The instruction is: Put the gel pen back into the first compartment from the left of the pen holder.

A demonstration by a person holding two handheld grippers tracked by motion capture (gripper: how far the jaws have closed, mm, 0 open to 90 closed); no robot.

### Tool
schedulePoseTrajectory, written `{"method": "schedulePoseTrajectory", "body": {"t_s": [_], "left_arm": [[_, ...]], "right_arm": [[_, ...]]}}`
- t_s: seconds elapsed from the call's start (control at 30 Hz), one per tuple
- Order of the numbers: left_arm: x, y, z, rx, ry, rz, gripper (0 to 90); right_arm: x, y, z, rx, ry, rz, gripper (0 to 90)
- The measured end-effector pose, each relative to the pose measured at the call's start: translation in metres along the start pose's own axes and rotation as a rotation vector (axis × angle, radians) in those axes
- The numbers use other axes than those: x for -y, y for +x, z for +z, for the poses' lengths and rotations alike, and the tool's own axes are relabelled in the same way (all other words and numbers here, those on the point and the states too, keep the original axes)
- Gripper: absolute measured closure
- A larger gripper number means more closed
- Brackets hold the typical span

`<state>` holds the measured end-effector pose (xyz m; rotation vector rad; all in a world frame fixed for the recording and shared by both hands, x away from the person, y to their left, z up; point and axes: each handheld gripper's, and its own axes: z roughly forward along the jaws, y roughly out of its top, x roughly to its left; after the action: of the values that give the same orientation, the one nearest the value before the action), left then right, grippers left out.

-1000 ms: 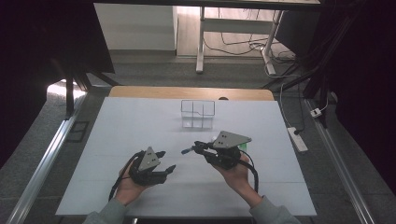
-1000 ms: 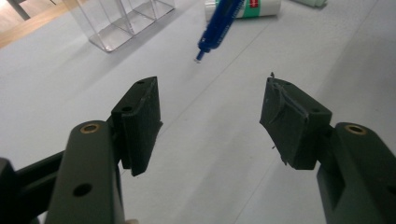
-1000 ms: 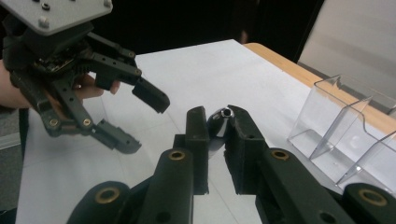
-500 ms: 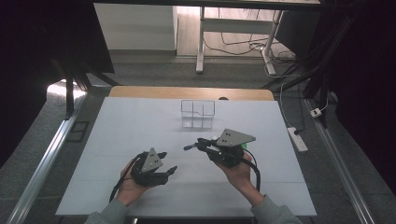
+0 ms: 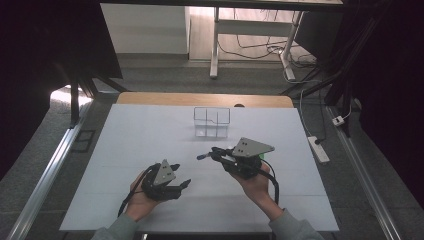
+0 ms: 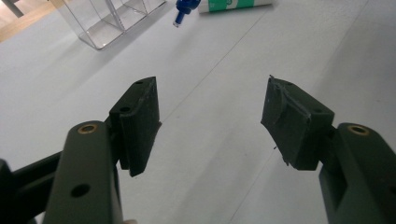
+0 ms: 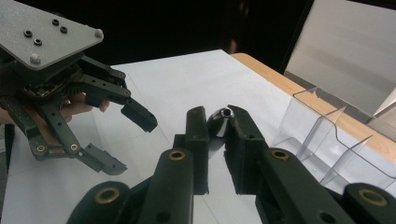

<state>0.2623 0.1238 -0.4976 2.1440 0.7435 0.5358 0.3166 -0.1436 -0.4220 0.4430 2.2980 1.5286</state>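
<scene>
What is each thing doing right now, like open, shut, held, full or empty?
Left claw: open, nothing between its jaws.
Right claw: shut on the blue-capped marker.
Blue-capped marker: held off the table, roughly level.
Clear plastic divided box: upright on the white table, empty.

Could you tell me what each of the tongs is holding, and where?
The right tongs grip a marker pen near its tip end; the left tongs hold nothing.

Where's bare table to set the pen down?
Bare white table lies left of the clear plastic divided organizer, and between the organizer and the right gripper. It is crowded near the person, around the open left gripper and the dark blue-tipped pen.
</scene>
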Motion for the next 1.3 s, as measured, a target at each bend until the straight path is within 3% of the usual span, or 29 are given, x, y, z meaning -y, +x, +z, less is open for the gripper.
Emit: {"method": "schedulePoseTrajectory", "body": {"t_s": [1.0, 1.3], "left_arm": [[-0.002, -0.003, 0.003, 0.012, 0.000, 0.000, 36.7], [-0.002, -0.002, 0.002, 0.015, -0.001, -0.005, 36.7]], "right_arm": [[-0.007, -0.012, -0.005, 0.042, -0.012, -0.001, 78.9], [-0.008, -0.021, -0.002, 0.060, -0.009, 0.013, 78.9]]}}
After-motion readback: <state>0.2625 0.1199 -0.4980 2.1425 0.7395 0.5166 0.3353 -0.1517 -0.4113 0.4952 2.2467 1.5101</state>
